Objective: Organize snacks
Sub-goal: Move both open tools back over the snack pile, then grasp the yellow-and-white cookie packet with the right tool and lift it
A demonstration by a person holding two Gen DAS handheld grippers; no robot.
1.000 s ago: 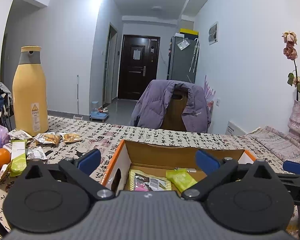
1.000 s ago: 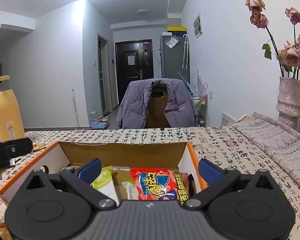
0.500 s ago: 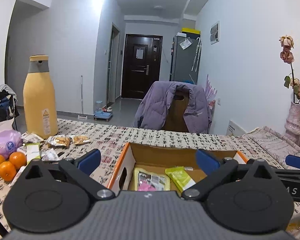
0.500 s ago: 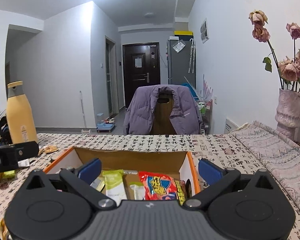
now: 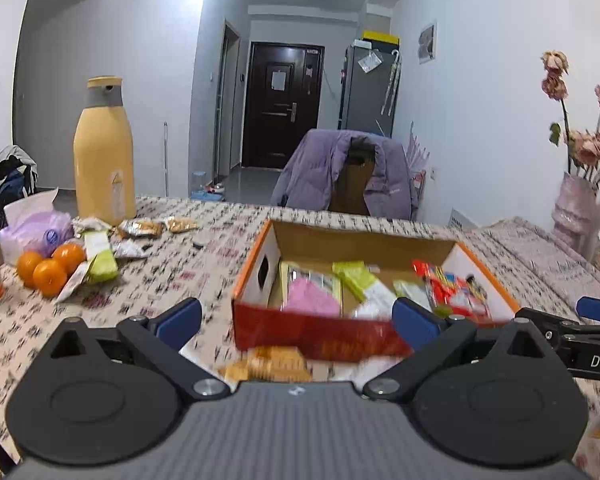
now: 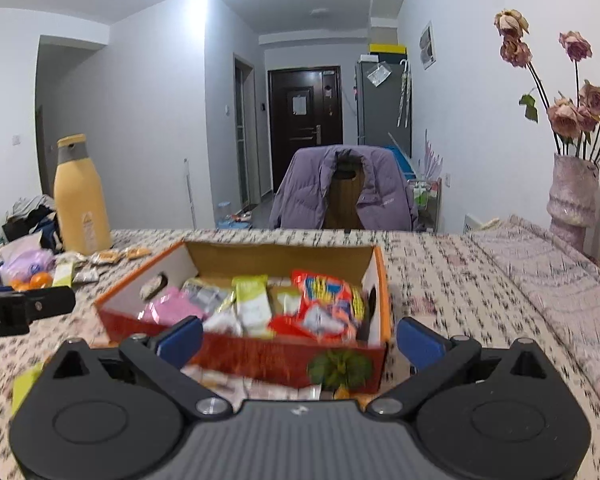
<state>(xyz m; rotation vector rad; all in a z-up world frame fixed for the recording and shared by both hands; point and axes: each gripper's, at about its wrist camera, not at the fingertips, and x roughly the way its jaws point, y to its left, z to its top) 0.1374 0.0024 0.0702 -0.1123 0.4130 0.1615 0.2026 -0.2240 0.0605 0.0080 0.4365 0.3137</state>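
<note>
Orange-rimmed, the red cardboard box [image 6: 260, 354] sits mid-table, already holding several packets. Both the left gripper [image 5: 296, 318] and right gripper [image 6: 298, 338] are spread wide and empty. Best next: lower onto the biscuit packet [image 5: 266, 364] lying just before the box, pinching its edge squarely.

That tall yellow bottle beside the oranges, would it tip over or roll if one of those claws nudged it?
The yellow bottle stands upright, tall against its base, so a push near its grey neck would probably tip it. A push low down would more likely slide it across the patterned tablecloth. Once down, its round body would probably roll. How full it is cannot be seen.
</note>
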